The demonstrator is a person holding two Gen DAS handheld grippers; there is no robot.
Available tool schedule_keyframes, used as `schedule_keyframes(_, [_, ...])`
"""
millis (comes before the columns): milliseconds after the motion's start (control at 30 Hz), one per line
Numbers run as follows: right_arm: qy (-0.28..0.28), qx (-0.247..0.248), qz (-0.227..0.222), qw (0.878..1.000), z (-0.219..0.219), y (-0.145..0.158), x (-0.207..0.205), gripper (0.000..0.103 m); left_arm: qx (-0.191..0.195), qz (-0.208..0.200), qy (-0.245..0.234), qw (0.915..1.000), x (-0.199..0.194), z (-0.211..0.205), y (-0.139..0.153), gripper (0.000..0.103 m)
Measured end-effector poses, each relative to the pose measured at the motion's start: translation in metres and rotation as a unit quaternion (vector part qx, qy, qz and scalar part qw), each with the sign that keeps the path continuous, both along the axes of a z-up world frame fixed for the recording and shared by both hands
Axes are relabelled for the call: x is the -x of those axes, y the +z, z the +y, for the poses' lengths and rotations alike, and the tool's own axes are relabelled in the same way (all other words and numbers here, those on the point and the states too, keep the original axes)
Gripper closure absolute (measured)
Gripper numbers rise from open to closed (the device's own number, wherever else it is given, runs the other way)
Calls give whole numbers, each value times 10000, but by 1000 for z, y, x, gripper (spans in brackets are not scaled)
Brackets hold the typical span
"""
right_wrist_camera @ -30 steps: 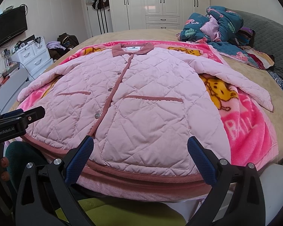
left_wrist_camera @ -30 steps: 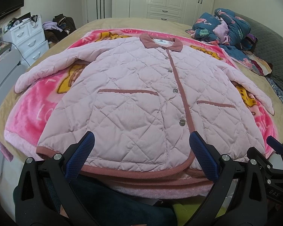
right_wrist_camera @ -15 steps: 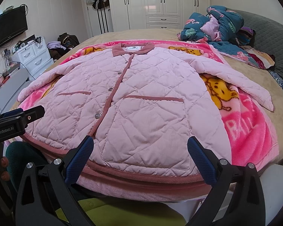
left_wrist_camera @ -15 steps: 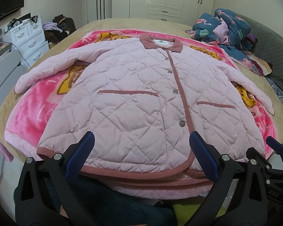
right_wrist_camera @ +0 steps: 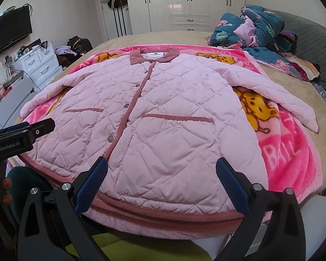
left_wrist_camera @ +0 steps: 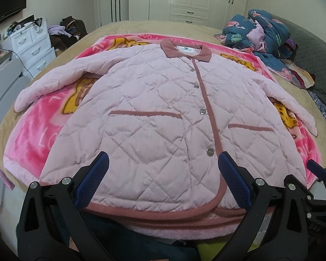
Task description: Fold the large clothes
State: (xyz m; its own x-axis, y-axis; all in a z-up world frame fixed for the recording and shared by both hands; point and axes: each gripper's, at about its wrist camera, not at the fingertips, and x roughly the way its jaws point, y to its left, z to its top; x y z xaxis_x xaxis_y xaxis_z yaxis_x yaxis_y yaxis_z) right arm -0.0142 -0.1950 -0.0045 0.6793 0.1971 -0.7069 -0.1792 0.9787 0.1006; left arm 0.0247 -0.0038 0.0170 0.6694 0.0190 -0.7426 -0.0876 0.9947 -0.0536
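Jacket [left_wrist_camera: 163, 117], pink and quilted, is lying buttoned and face up on the pink cartoon blanket [left_wrist_camera: 32, 143] across the bed [left_wrist_camera: 141, 25], its collar [left_wrist_camera: 185, 51] pointing toward the far edge and its hem hanging over the near edge. Both sleeves are spreading outward toward the bed's side edges. I am holding my left gripper [left_wrist_camera: 163, 178] spread wide, gripping nothing, just above the hem. My right gripper [right_wrist_camera: 162, 180] is likewise hovering released beside it.

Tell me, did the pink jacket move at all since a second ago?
No. The pink jacket lies spread flat, its collar at the same spot on the pink cartoon blanket.
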Motion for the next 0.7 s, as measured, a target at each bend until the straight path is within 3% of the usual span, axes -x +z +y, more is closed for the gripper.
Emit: schedule_keyframes(700, [-49,-103,-10,9999,-12,9,-73,4,-22,43,86,10000,-63,-5,6,9])
